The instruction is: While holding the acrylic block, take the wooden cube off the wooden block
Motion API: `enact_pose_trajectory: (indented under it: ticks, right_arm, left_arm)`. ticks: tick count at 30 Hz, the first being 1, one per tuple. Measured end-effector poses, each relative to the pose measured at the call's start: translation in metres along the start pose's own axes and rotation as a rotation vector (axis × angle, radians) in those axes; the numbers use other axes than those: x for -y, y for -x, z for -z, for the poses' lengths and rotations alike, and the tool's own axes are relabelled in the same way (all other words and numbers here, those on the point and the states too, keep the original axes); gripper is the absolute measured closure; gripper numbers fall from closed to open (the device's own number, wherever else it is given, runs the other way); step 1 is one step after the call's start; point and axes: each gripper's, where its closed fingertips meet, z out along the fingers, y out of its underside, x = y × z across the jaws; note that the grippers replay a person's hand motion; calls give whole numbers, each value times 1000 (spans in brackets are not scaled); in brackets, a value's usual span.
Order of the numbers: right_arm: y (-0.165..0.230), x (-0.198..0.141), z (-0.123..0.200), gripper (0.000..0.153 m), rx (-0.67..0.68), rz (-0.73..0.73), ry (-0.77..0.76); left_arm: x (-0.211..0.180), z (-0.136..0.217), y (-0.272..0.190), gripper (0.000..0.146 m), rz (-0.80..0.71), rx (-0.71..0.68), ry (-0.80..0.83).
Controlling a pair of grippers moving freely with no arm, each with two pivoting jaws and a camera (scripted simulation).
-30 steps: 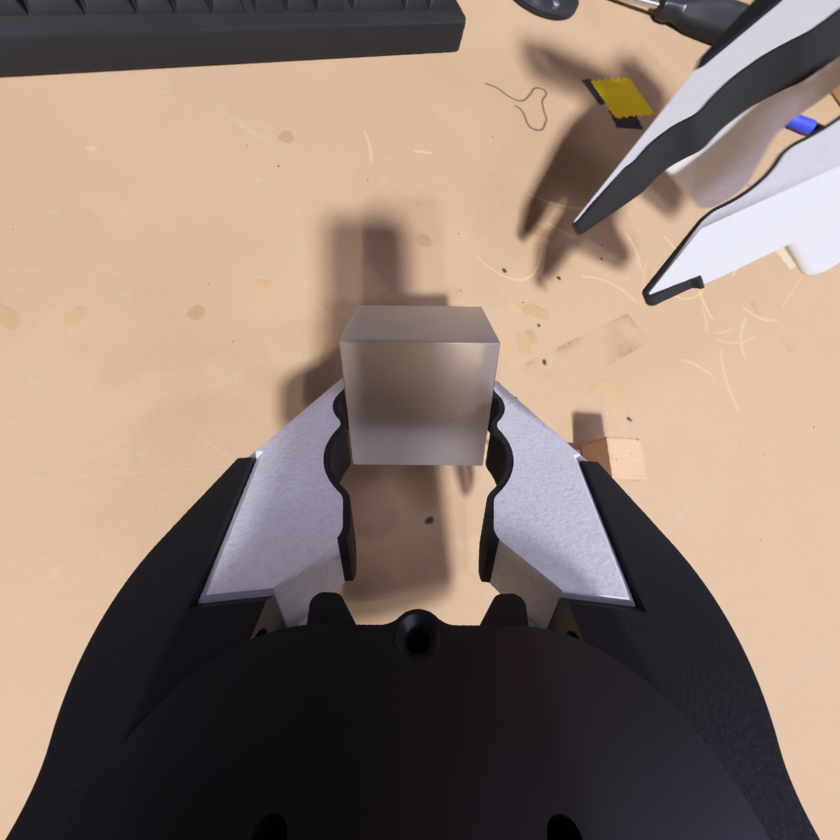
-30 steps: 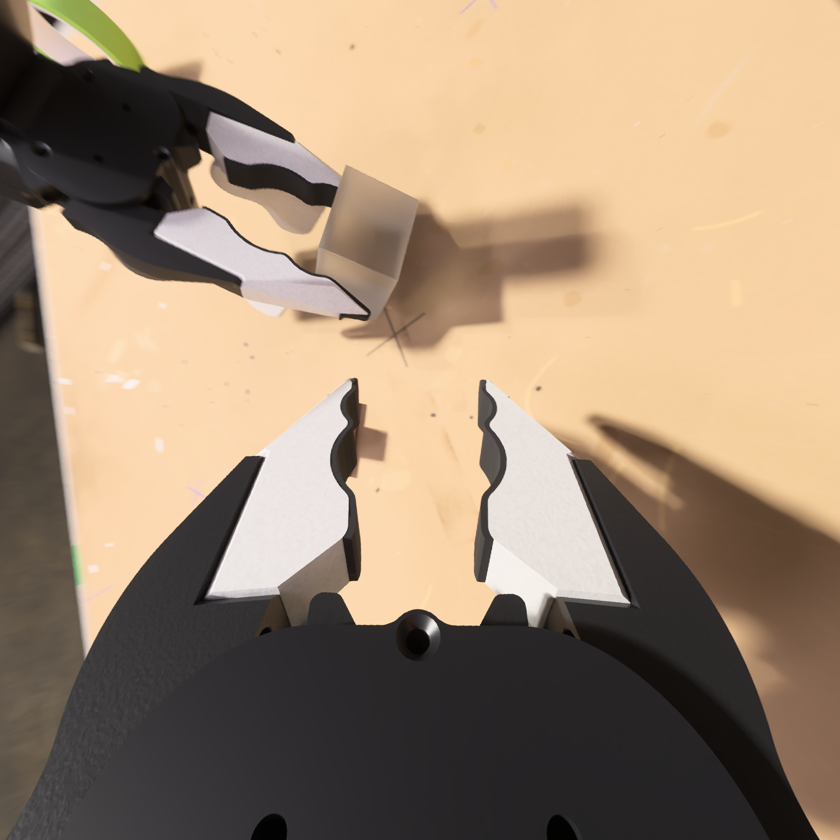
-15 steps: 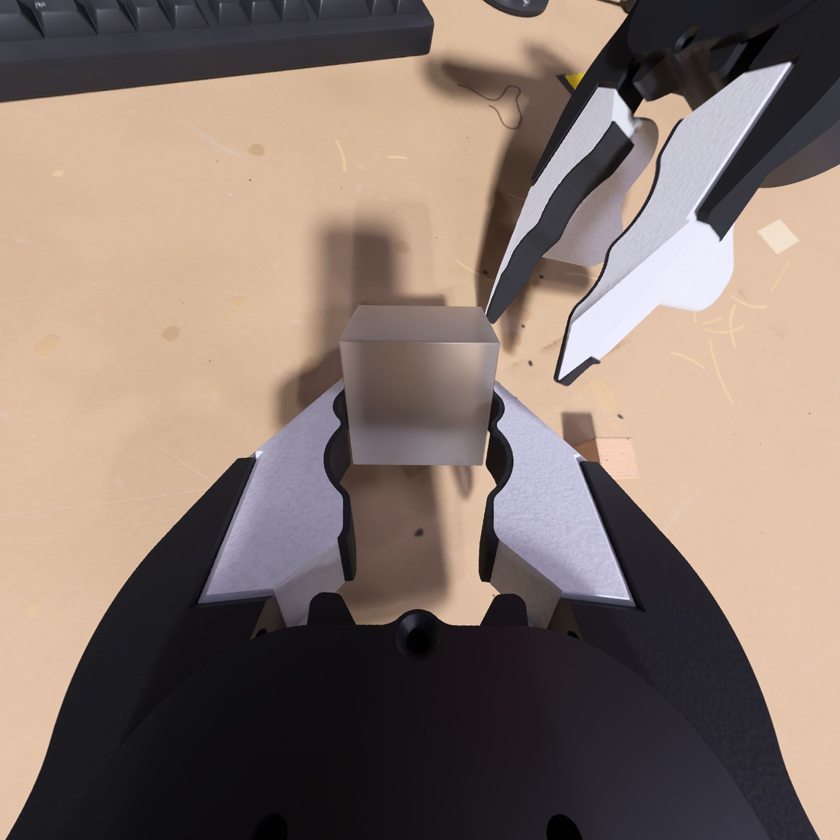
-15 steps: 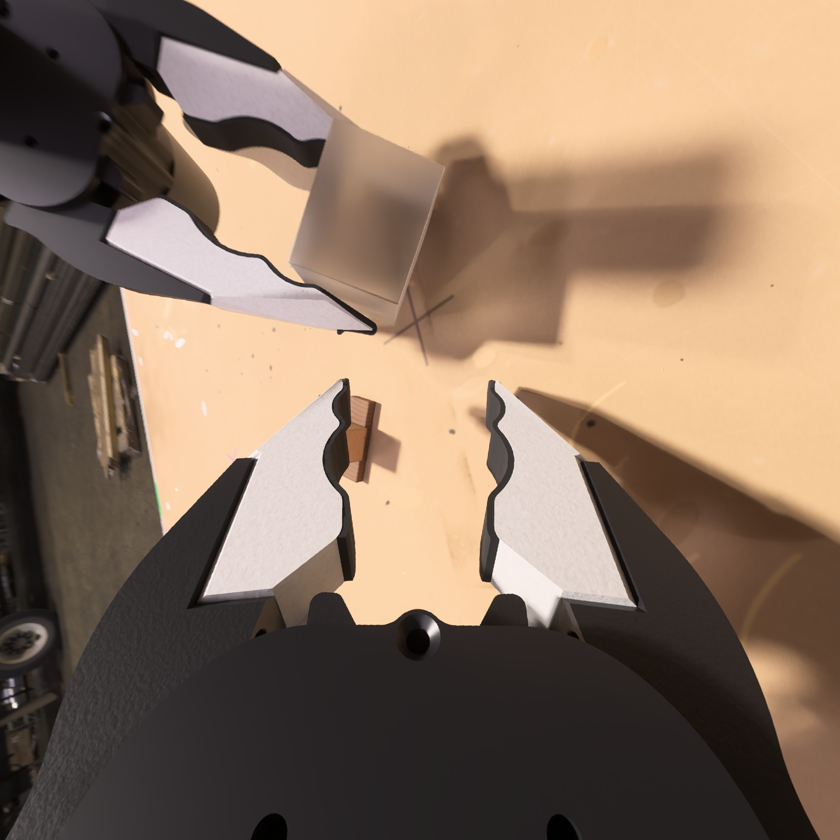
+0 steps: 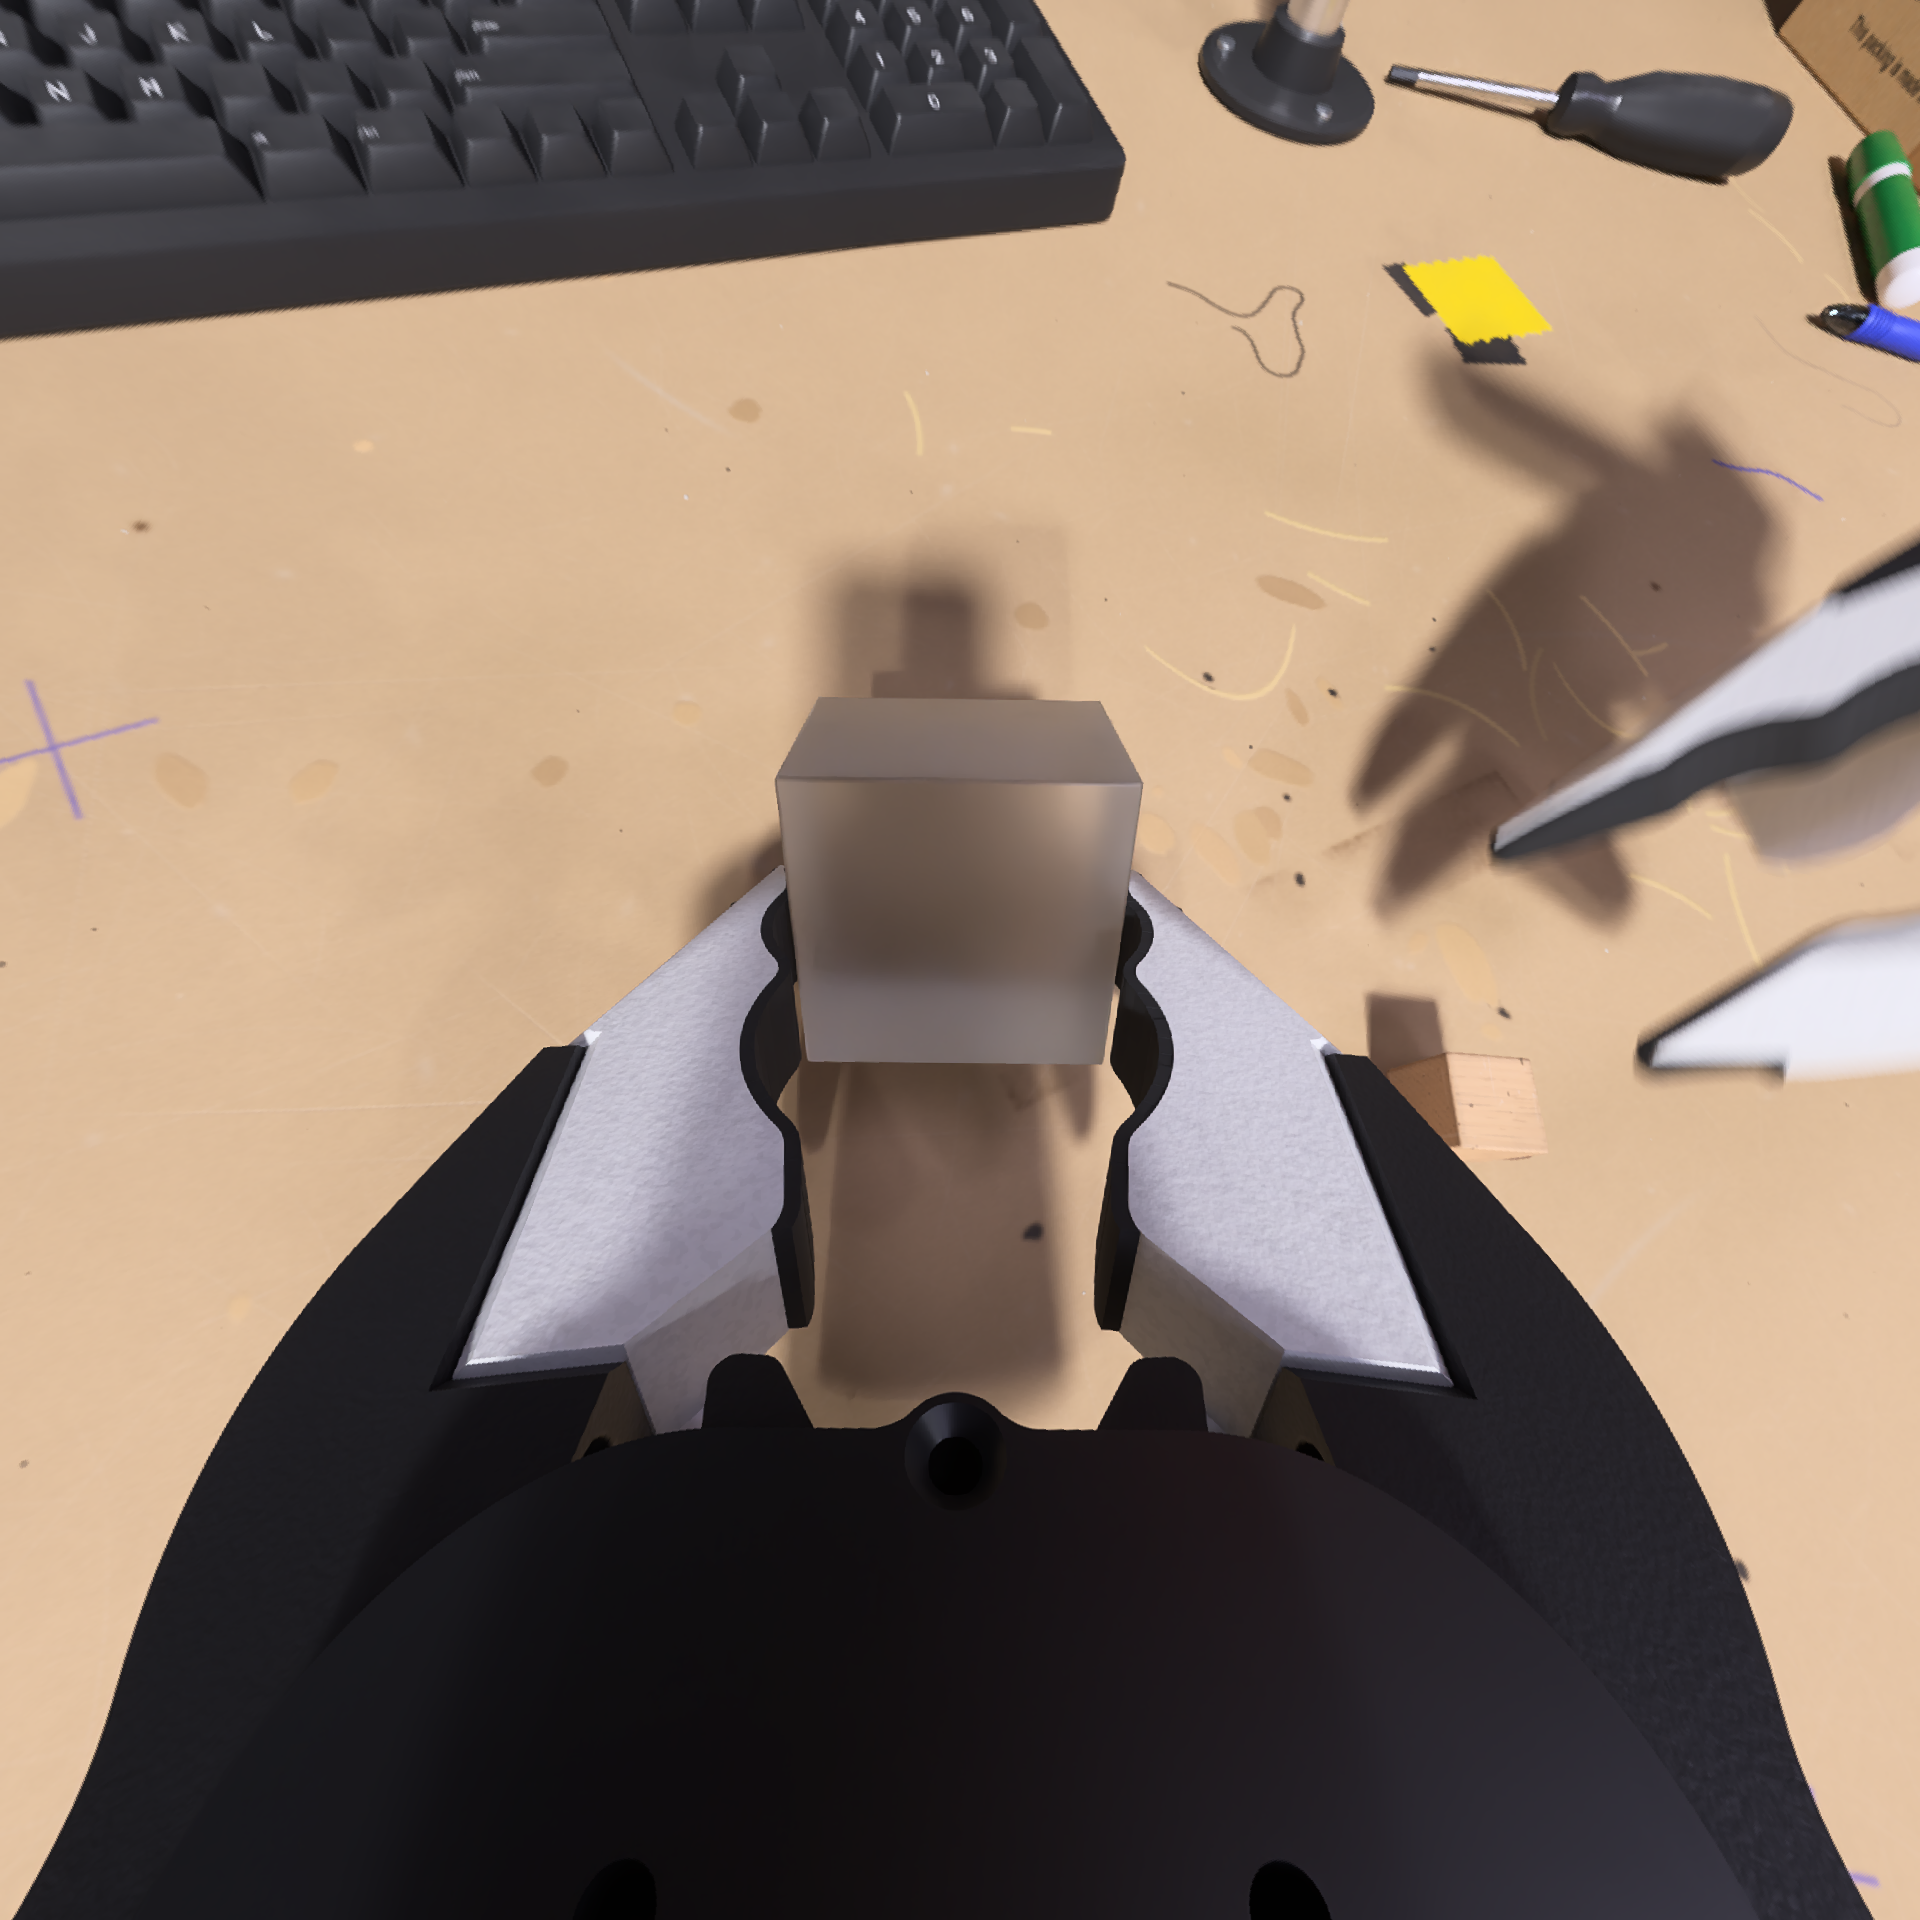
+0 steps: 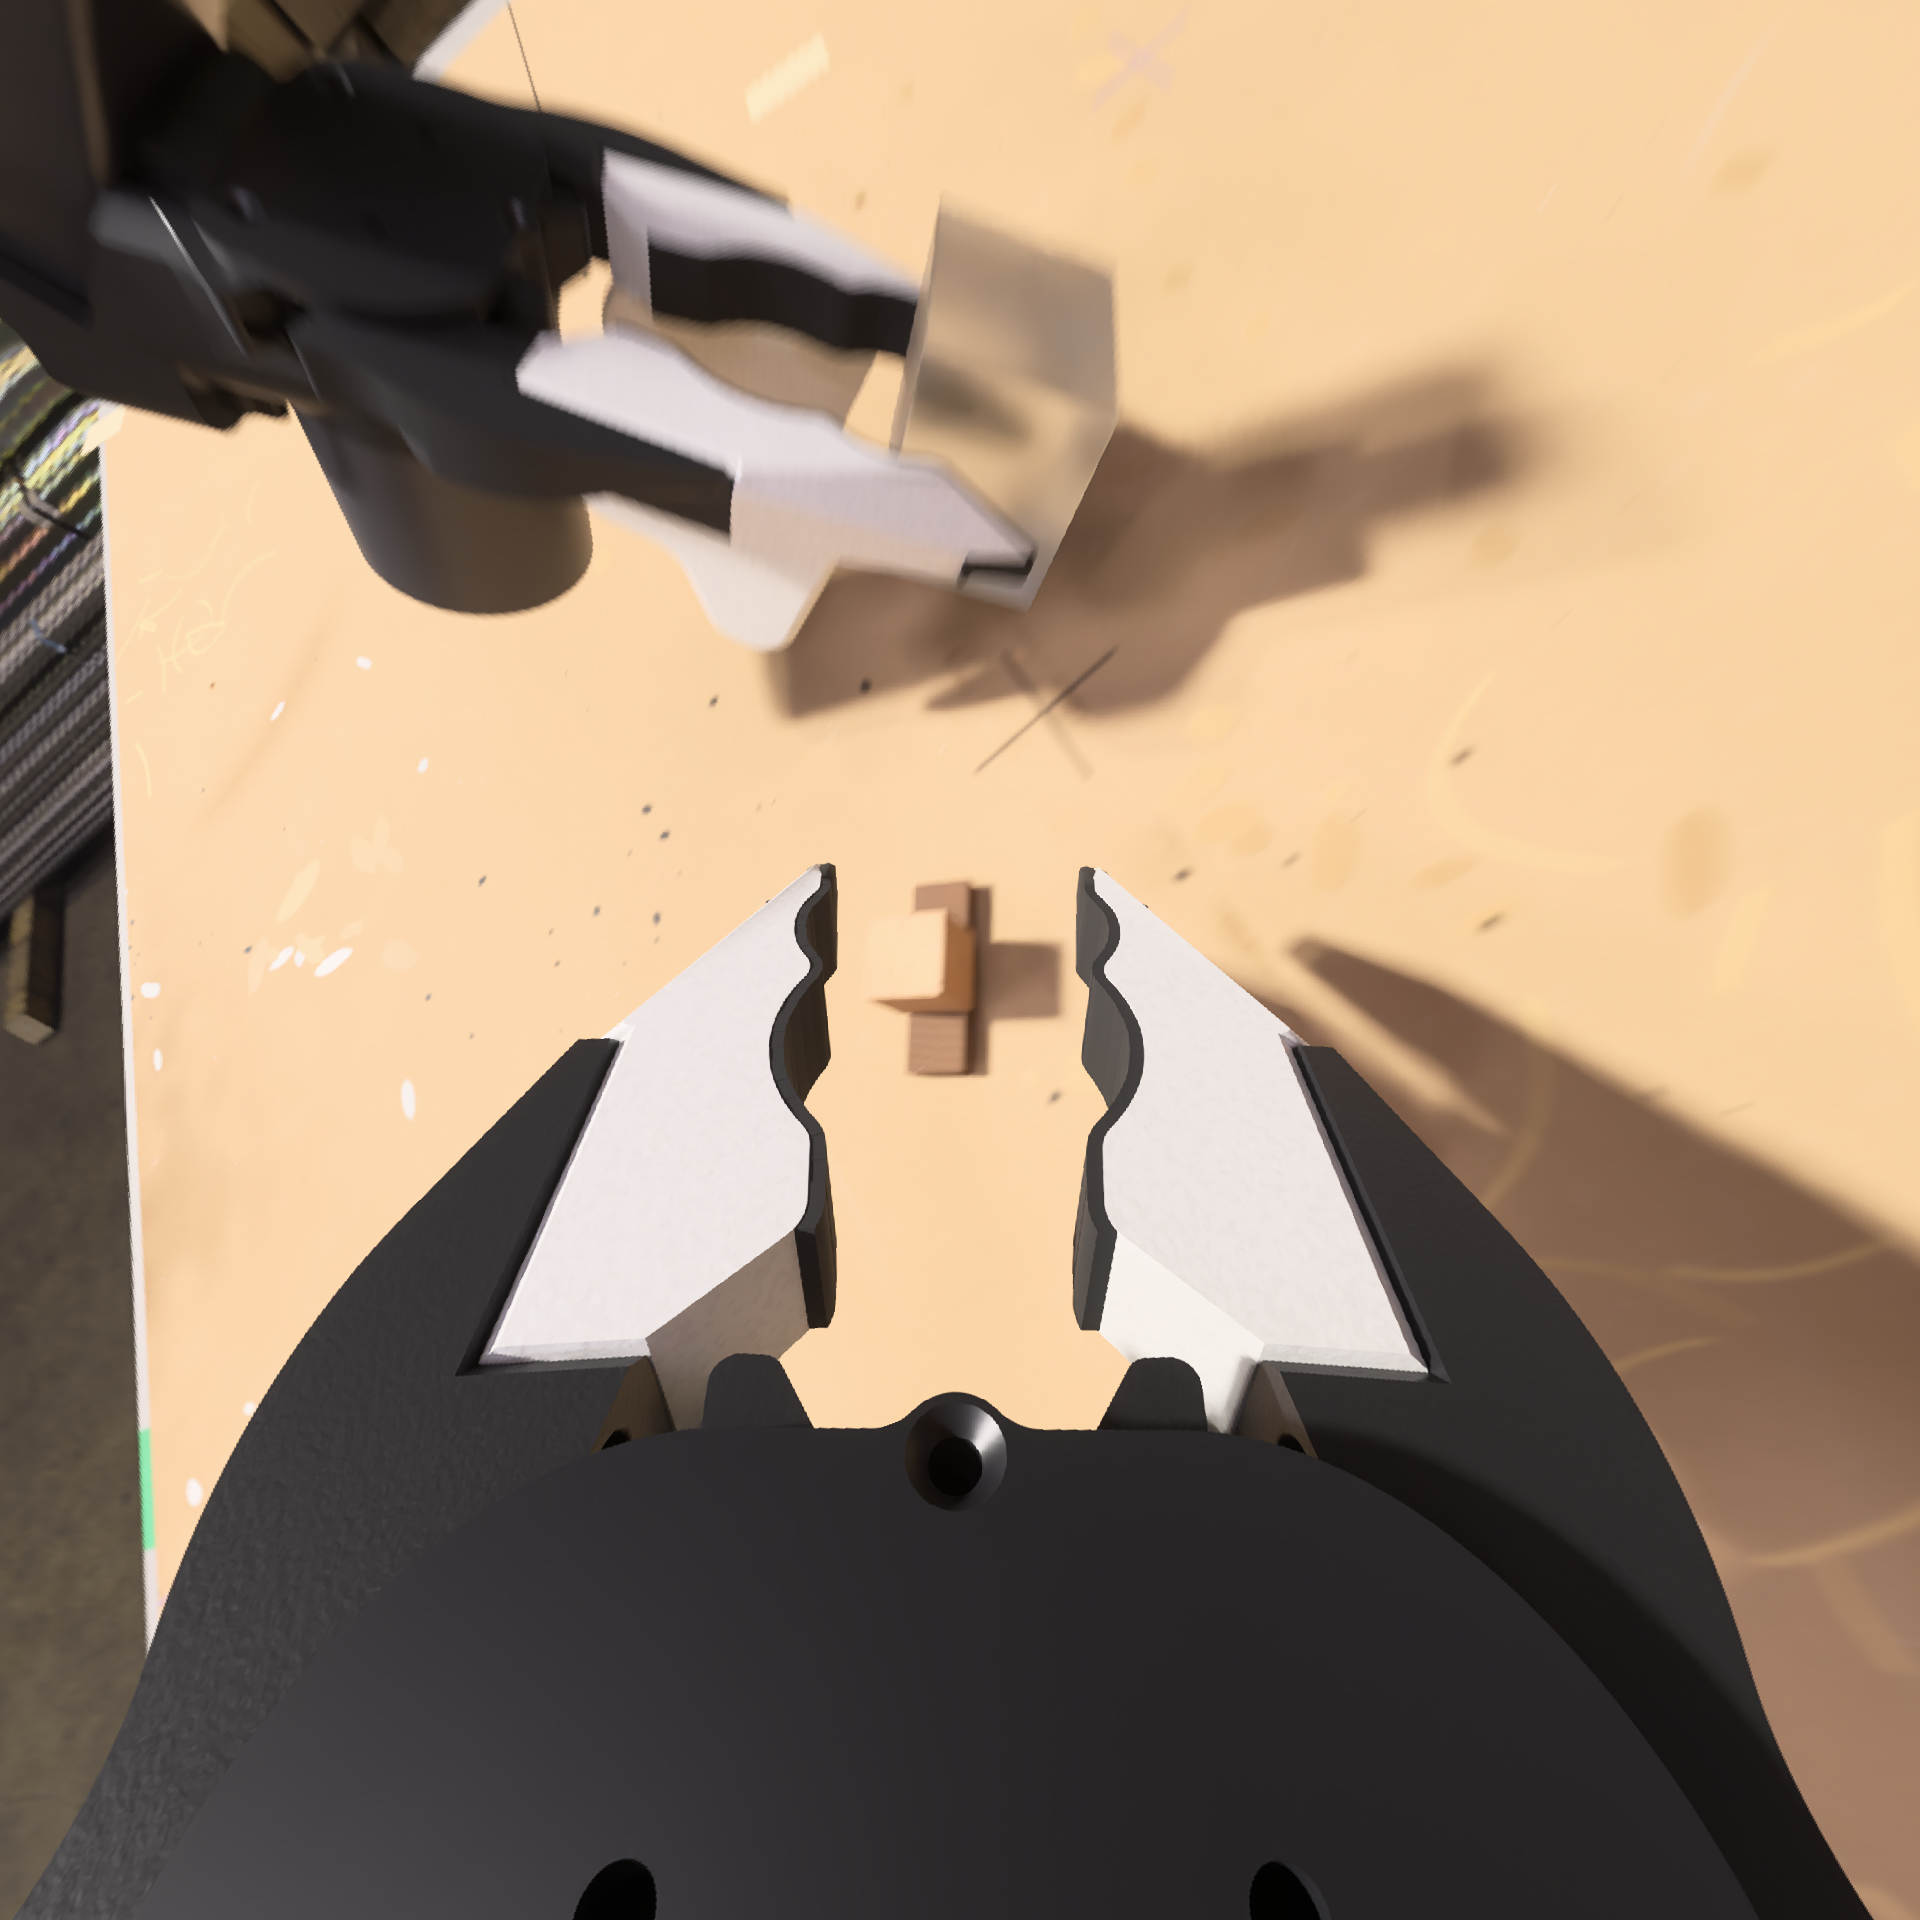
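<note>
Worktop [image 5: 416, 582] of tan, scuffed board carries everything we see, its near edge showing in the right wrist view beside a dark floor. Largest item on it is a black computer keyboard [image 5: 499, 114] along the far left in the left wrist view. We note the left claw [image 5: 956, 935], black-bodied with white fingers, clenched on the frosted translucent acrylic block [image 5: 956, 883]; both fingers press its side faces and the block is held clear above the worktop, its shadow falling beyond it. In the right wrist view that same claw and block appear blurred at upper left.

We record the right claw [image 6: 954, 883] as released, with a wide gap between its white fingers and nothing touching them. It hovers above the worktop with the stack seen between the fingertips. The darker, narrow wooden block [image 6: 954, 1039] lies flat on the worktop; the pale wooden cube [image 6: 912, 961] sits on top of it, near the middle of its length and overhanging towards the left finger. In the left wrist view we see only part of the stack, just right of the left claw's right finger.

Smaller items at far right: a grey-handled screwdriver [image 5: 1652, 114], a round grey post base [image 5: 1286, 88], a green and white marker [image 5: 1886, 218], a yellow tape patch [image 5: 1470, 296], a blue pen tip [image 5: 1881, 330].
</note>
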Motion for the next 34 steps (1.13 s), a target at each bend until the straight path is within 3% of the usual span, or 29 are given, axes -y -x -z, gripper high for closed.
enact_pose_trajectory:
  ticks: [2, 6, 10, 12, 13, 16, 23, 26, 34]
  right_arm:
    - [12, -20, -13, 105, -24, -19, 19]
    - [12, -40, -30, 104, -223, 130, 39]
    - [11, -42, -38, 107, -274, 198, 46]
    - [8, -43, -37, 117, -291, 211, 56]
    - [8, -43, -36, 125, -281, 209, 57]
    - [8, -42, -35, 129, -210, 148, 58]
    - [7, -2, -13, 131, 146, -148, -50]
    - [-2, 5, -10, 131, 206, -213, -9]
    - [-8, 5, -16, 131, 194, -164, 100]
  left_arm:
    - [2, 1, 0, 87, -14, 21, -22]
    - [5, 4, 3, 87, -63, 79, -55]
    - [4, 4, 4, 87, -103, 120, -59]
    - [2, 3, 4, 87, -110, 133, -54]
    - [2, 3, 4, 87, -112, 136, -53]
    - [2, 3, 2, 87, -125, 138, -61]
    - [-2, 1, -3, 87, -182, 102, -71]
    - [-3, 1, -3, 87, -184, 97, -73]
    - [-3, 2, -3, 87, -199, 92, -76]
